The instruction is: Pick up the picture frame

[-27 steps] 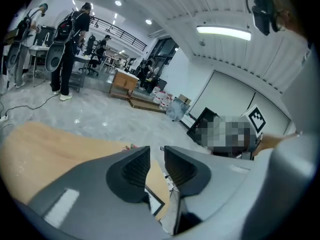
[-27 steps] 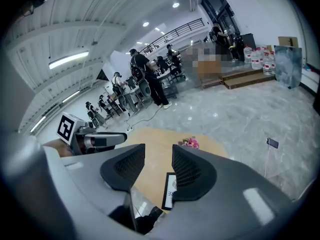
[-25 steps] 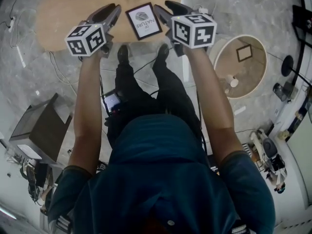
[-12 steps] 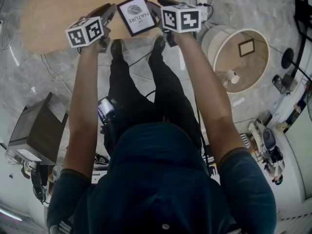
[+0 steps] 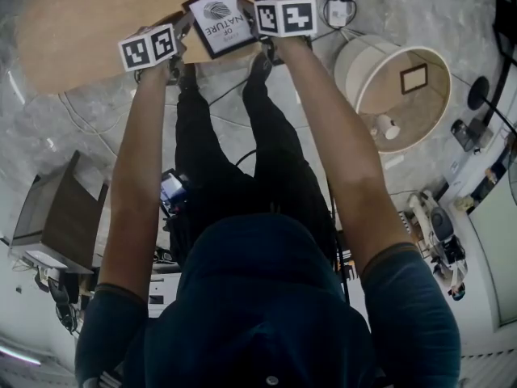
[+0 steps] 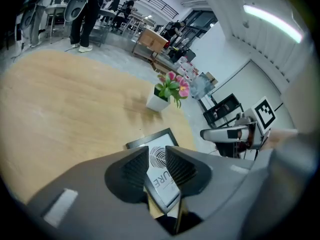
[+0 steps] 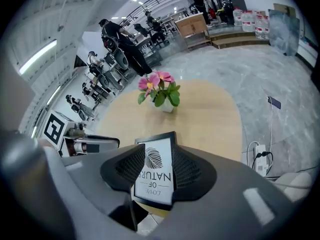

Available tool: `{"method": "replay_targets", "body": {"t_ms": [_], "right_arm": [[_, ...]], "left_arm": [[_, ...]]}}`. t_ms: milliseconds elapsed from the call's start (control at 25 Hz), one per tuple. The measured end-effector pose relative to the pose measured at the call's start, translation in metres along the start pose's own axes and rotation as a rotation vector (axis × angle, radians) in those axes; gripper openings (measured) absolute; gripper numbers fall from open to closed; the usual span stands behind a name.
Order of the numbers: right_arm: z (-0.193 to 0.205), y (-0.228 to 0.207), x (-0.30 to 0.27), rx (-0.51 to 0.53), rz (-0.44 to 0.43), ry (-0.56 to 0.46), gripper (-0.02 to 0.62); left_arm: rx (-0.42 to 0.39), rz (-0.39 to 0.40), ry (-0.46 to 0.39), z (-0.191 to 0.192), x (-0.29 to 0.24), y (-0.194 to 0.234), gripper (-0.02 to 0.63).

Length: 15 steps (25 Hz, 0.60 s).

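Note:
The black picture frame (image 5: 220, 18) with a white "LOVE OF NATURE" print rests at the near edge of the oval wooden table (image 5: 89, 31). My left gripper (image 5: 179, 24) is at its left edge and my right gripper (image 5: 257, 18) at its right edge. In the left gripper view the frame (image 6: 157, 169) fills the gap between the jaws of the left gripper (image 6: 156, 156), a corner pointing toward the camera. In the right gripper view the frame (image 7: 156, 171) spans the gap between the jaws of the right gripper (image 7: 159, 156). Both jaw pairs stand apart.
A white pot of pink flowers (image 7: 161, 96) stands farther back on the table (image 7: 210, 114). A round white side table (image 5: 404, 95) with a small frame stands at the right, a power strip (image 5: 335, 6) lies on the floor, and a dark cabinet (image 5: 56, 217) stands at the left.
Both grippers have moved forward and drawn closer together on either side of the frame. The frame now sits nearer the top of the head view.

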State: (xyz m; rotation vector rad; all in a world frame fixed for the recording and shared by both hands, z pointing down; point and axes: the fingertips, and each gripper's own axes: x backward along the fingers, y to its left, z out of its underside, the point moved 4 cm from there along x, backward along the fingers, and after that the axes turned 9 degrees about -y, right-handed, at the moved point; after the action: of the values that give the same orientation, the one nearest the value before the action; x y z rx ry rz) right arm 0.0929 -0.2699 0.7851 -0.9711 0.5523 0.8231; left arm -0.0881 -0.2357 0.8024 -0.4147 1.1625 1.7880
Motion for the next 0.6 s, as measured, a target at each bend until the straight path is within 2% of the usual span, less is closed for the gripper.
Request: {"method": "replay_targets", "body": {"t_ms": [240,600], "right_arm": [[0.019,-0.016,-0.029,-0.012,0.015,0.051,0.178],[0.032,-0.026,-0.054,0.012,0.022,0.101,0.179]], "left_arm": [[0.024,-0.048,0.057,0.031,-0.020,0.021,0.109],[0.040,-0.100,0.060,0.050,-0.033,0.032,0.117]]}}
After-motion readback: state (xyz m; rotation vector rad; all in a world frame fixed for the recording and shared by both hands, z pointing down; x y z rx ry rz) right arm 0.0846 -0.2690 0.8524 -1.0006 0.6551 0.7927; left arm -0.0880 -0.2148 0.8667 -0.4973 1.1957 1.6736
